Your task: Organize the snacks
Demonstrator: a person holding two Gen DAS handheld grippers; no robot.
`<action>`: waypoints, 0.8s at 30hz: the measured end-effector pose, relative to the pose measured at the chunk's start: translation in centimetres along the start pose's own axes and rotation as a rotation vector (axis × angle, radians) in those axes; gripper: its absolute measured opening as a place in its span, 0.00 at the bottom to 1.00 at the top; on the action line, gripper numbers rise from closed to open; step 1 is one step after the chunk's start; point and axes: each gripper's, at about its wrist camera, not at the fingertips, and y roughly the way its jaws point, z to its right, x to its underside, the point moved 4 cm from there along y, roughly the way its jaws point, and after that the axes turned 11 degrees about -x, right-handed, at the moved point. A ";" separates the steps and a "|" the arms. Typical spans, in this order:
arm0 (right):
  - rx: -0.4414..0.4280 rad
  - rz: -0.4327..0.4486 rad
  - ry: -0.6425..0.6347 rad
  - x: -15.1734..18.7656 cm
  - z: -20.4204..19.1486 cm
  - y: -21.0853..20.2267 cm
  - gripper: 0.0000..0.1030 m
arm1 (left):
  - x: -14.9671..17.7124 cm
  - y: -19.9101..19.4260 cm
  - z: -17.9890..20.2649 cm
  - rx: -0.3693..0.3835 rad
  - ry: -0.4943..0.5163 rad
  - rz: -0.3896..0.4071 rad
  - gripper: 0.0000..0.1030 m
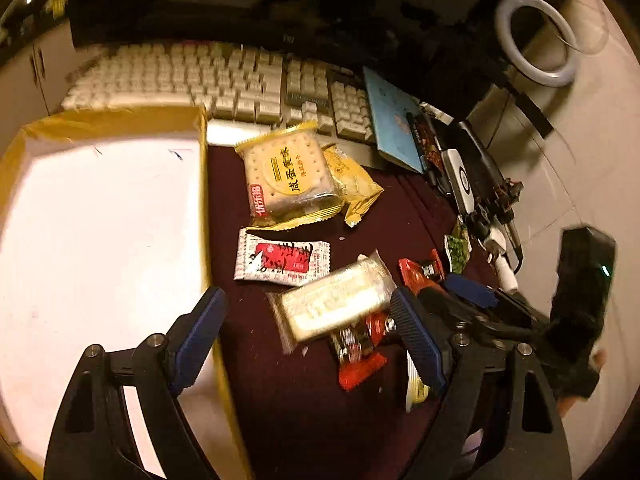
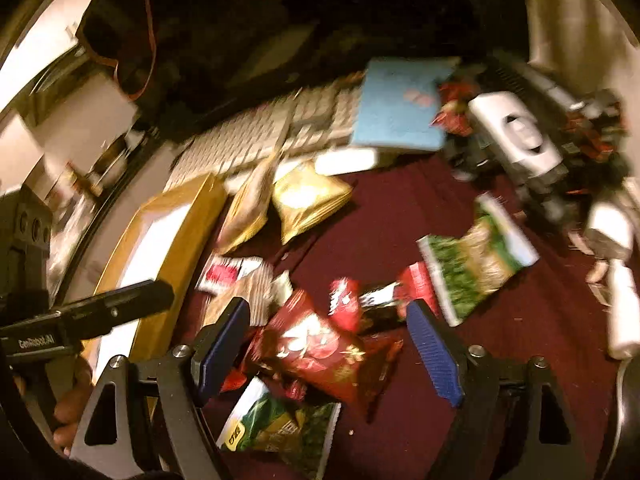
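In the left wrist view my left gripper is open above a clear-wrapped pale snack bar on the maroon cloth. Beyond lie a white-and-red packet, a cracker pack and a yellow packet. An open box with a yellow rim sits to the left. In the right wrist view my right gripper is open over a dark red snack bag. A green bag, another green bag and gold packets lie around it.
A white keyboard lies behind the snacks, with a blue book on its right end. Cables and devices crowd the cloth's right edge. A ring light stands at the far right. The box also shows in the right wrist view.
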 end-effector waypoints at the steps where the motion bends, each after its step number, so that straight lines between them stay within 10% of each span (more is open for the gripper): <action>1: -0.008 -0.025 -0.012 0.2 -0.2 0.1 0.79 | 0.1 -0.9 0.4 -0.022 0.039 0.047 0.82; 10: -0.012 -0.020 -0.139 -0.8 -2.0 0.3 0.79 | -3.0 4.1 3.0 -0.085 0.239 -0.024 0.81; 16: -0.121 -0.092 -0.186 1.4 -2.0 -0.1 0.78 | -2.4 3.1 0.8 0.016 0.169 -0.059 0.81; 24: -0.058 -0.115 -0.284 2.1 -2.8 -0.1 0.43 | -2.0 4.5 3.5 -0.051 0.349 -0.082 0.81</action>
